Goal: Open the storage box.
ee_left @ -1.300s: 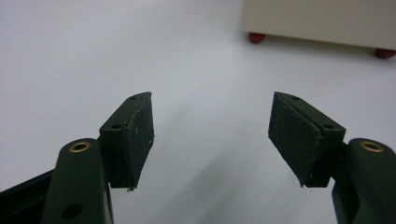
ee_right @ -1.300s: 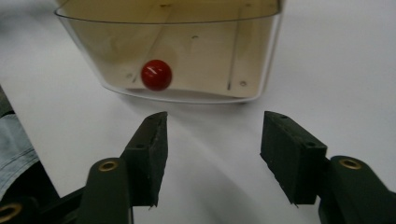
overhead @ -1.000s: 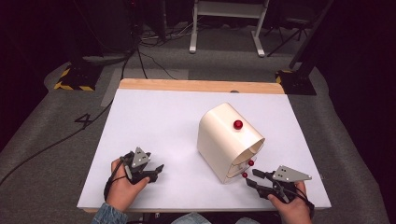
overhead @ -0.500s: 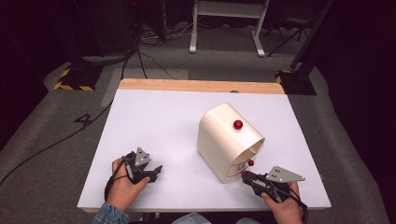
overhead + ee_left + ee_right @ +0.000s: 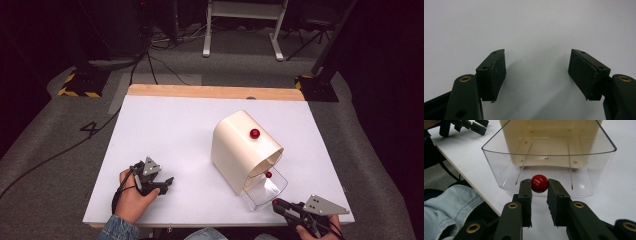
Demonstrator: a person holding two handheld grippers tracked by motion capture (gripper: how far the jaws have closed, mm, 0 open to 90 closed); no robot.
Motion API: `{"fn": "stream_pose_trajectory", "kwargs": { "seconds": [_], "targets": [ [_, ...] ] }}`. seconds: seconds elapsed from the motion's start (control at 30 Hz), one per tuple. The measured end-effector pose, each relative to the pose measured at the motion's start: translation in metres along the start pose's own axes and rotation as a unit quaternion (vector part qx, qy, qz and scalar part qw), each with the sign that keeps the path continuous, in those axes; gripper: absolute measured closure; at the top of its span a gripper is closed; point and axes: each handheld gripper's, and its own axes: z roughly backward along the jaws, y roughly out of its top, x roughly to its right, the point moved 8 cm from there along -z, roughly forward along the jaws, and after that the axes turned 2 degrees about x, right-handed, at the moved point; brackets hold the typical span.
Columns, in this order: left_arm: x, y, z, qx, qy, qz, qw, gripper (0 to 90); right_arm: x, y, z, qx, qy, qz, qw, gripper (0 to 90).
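Drawer knob gripped, clear drawer partly out

My right hand-held gripper [image 5: 539, 185] is clamped on the red knob [image 5: 539, 183] of the clear drawer [image 5: 549, 165], partly out of the cream box [image 5: 240, 145]. Left hand-held gripper [image 5: 536, 72] rests open and empty on the bench [image 5: 165, 135]. Further pulling remains.

White tabletop [image 5: 165, 135], wooden strip [image 5: 200, 91] along its far edge. Grey carpeted floor [image 5: 45, 165] with black cables [image 5: 165, 67]. Yellow-and-black hazard tape [image 5: 75, 92] at a dark stand base, far left. White frame legs [image 5: 242, 25] beyond the tabletop. Chalked numeral "4" [image 5: 90, 128] on the floor.
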Motion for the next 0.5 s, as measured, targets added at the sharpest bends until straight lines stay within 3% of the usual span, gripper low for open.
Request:
{"fn": "stream_pose_trajectory", "kwargs": {
  "seconds": [0.33, 0.5],
  "targets": [
    [0.000, 0.000, 0.000, -0.002, 0.000, 0.000, 1.0000, 30.6, -0.006, -0.021, 0.021, -0.021, -0.005, -0.005, 0.9998, 73.8],
    [0.000, 0.000, 0.000, -0.003, -0.002, 0.001, 1.0000, 30.6, -0.006, -0.024, 0.025, -0.023, -0.010, -0.004, 0.9997, 59.8]
  ]
}}
